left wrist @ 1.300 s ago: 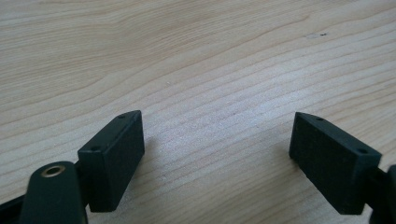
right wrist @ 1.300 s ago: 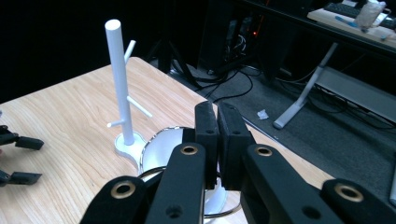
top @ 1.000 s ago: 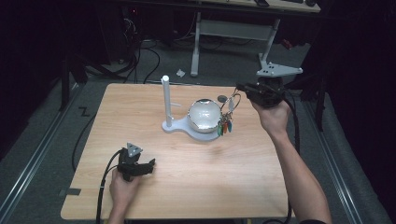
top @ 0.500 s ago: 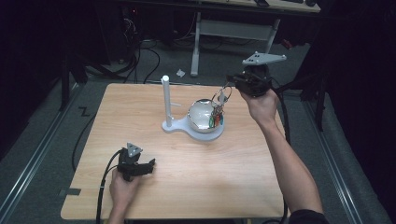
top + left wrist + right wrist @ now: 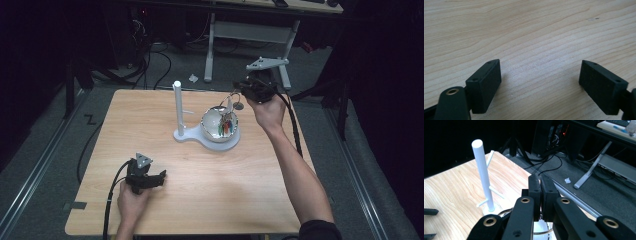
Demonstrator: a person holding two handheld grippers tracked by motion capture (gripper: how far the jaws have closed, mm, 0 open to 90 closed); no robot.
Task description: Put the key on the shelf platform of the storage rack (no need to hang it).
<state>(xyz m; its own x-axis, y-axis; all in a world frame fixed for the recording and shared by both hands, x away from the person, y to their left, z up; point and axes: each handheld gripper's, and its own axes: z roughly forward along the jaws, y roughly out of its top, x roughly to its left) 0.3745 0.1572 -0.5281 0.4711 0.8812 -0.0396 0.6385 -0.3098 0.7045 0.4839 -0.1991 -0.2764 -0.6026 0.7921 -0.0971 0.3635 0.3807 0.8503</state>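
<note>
Wood-grain tabletop (image 5: 150, 125), pale and rectangular, is seen in a dark room over grey carpet, with black cables trailing on the floor behind it and the white leg of another desk (image 5: 210, 45) beyond. A metal rail runs along the floor at each side. Near the table's middle a white stand (image 5: 178, 107) is set: an upright post with short side pegs, joined at its base to a round white dish. In that dish a clear rounded bowl (image 5: 218, 125) is held, and small coloured pieces, red and green among them, are seen inside it; what they are cannot be told. A thin wire loop rises from the bowl toward the right gripper (image 5: 245, 90), which is held just above and behind it with its jaws pressed together; whether the wire is pinched cannot be told. The left gripper (image 5: 159, 179) is rested on the near left of the table, jaws spread wide over bare wood.
</note>
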